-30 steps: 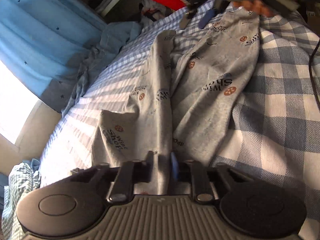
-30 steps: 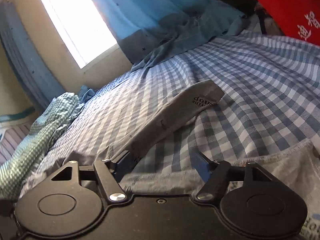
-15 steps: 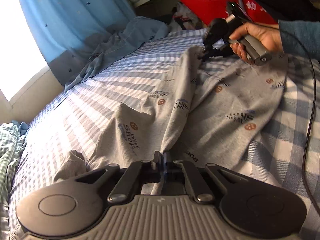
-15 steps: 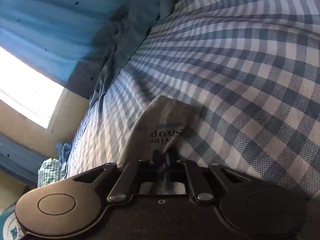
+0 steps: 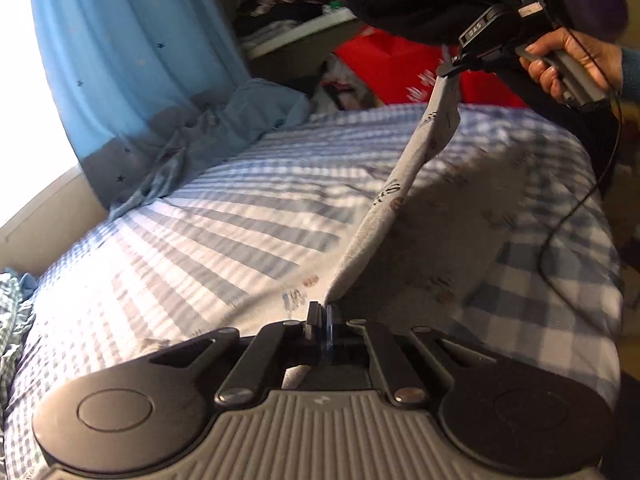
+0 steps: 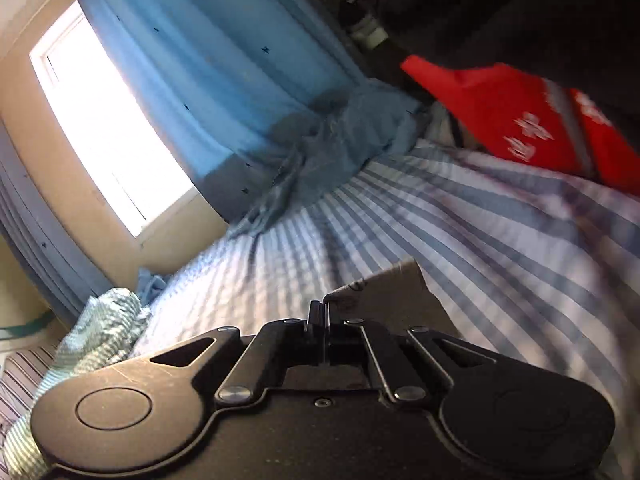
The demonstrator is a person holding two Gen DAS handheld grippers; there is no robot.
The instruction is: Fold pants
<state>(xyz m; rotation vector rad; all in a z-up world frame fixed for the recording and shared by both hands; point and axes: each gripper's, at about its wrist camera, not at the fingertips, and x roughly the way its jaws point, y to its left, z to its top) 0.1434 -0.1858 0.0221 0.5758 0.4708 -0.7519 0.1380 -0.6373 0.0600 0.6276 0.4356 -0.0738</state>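
The grey printed pants lie on the blue checked bed, with one edge pulled taut into a raised ridge between both grippers. My left gripper is shut on the near end of that edge. At the far end, my right gripper is held up by a hand and pinches the pants' other end above the bed. In the right wrist view my right gripper is shut on a grey fold of the pants.
A blue curtain and window stand at the left, with a blue cloth bunched at the bed's far edge. A red bag and shelves sit behind the bed. A green checked cloth lies at the left. A black cable hangs at the right.
Both grippers closed on the pants and lifted. The right one rose high off the bed, pulling the edge taut. The left wrist rolled and rose.
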